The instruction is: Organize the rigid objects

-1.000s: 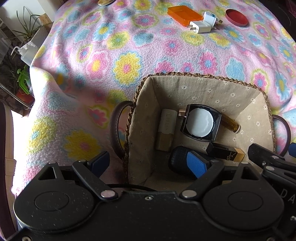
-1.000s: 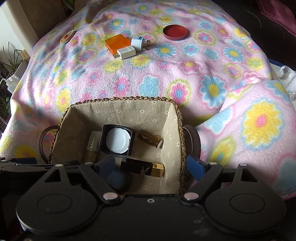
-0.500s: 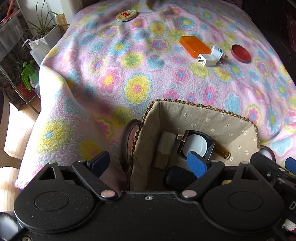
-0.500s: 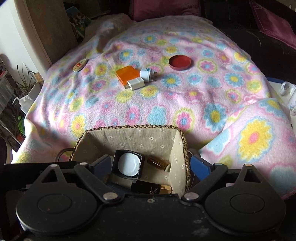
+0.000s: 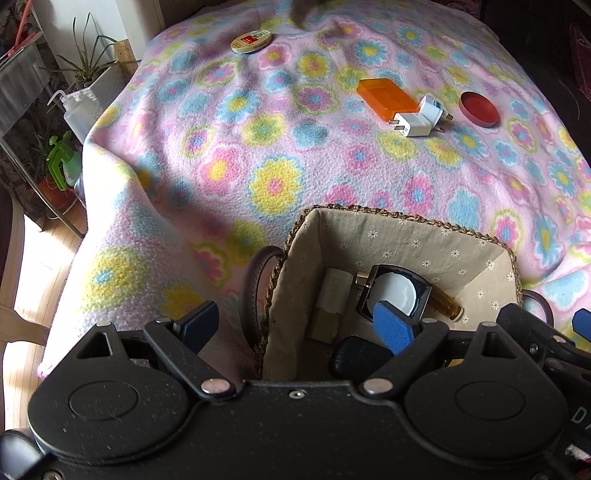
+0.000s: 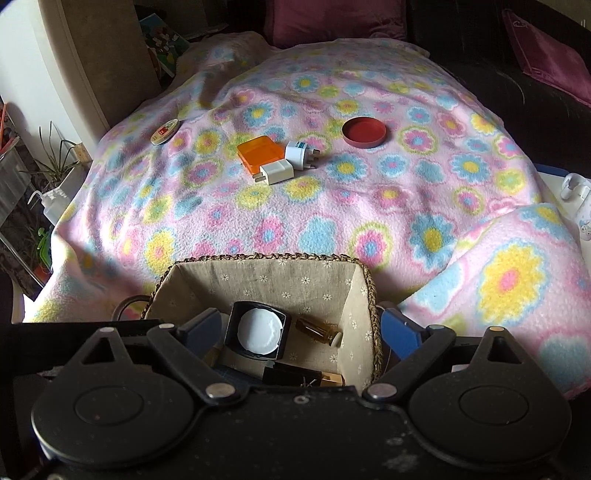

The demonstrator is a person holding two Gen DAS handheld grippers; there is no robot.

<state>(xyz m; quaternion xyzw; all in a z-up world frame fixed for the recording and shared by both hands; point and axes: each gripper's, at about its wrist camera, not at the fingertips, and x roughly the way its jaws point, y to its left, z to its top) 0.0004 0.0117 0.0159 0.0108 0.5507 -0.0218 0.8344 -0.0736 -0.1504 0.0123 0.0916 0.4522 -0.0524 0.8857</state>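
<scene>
A woven basket [image 5: 406, 216] [image 6: 266, 256] with a cloth lining sits at the near edge of the flowered blanket. It holds a black square compact [image 5: 395, 291] [image 6: 256, 330], an amber vial [image 5: 445, 301] [image 6: 319, 328], a beige tube [image 5: 330, 295], a dark blue object [image 5: 356, 356] and a black-gold lipstick [image 6: 295, 374]. My left gripper [image 5: 295, 326] is open and empty above the basket's left wall. My right gripper [image 6: 301, 328] is open and empty above the basket. On the blanket farther off lie an orange box [image 5: 386, 98] [image 6: 258, 153], two white plugs [image 5: 413, 123] [image 6: 277, 171], a red lid [image 5: 478, 109] [image 6: 364, 131] and a round tin [image 5: 251, 40] [image 6: 165, 132].
The blanket [image 6: 332, 206] drops off at the left to a wooden floor [image 5: 33, 280] with potted plants [image 5: 88, 70] and a spray bottle [image 5: 79, 110]. Dark red cushions [image 6: 332, 16] lie at the back. A blanket fold [image 6: 517, 280] rises right of the basket.
Both grippers have pulled back and up from the basket, still open. More of the blanket and the objects on it have come into view.
</scene>
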